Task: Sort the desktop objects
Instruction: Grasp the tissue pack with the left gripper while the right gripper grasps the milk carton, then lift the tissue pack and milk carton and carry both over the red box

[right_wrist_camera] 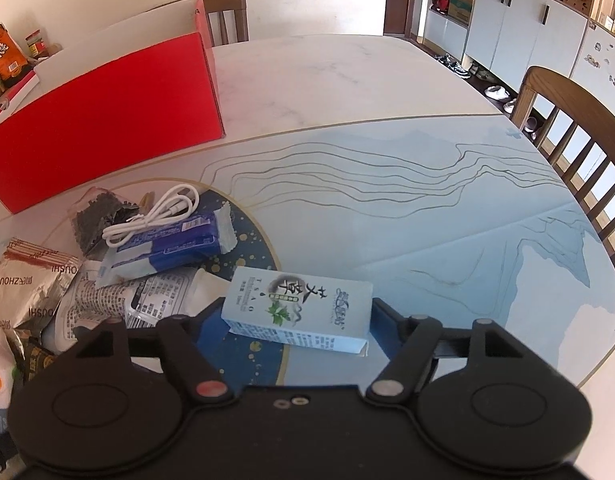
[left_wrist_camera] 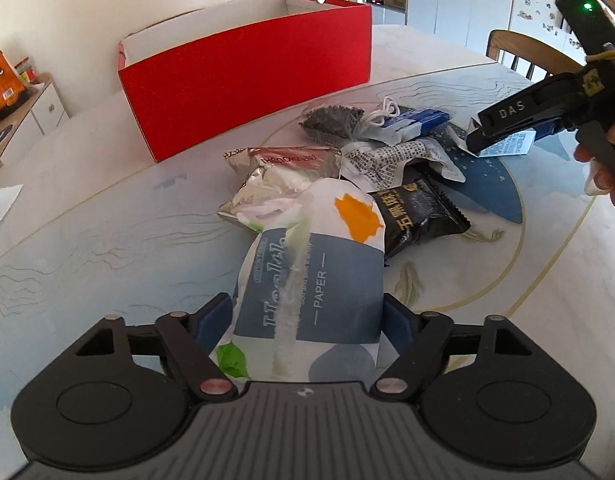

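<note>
The left gripper pinches the tissue pack, its long axis running ahead toward the red box; the right gripper, part-closed, flanks the carton on the bench, contact uncertain.

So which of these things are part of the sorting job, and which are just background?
Job: tissue pack between the left gripper fingers; light blue carton between the right gripper fingers; red box; black snack packet; white cable.

Background: wooden chair; white cabinets; orange bag.
</note>
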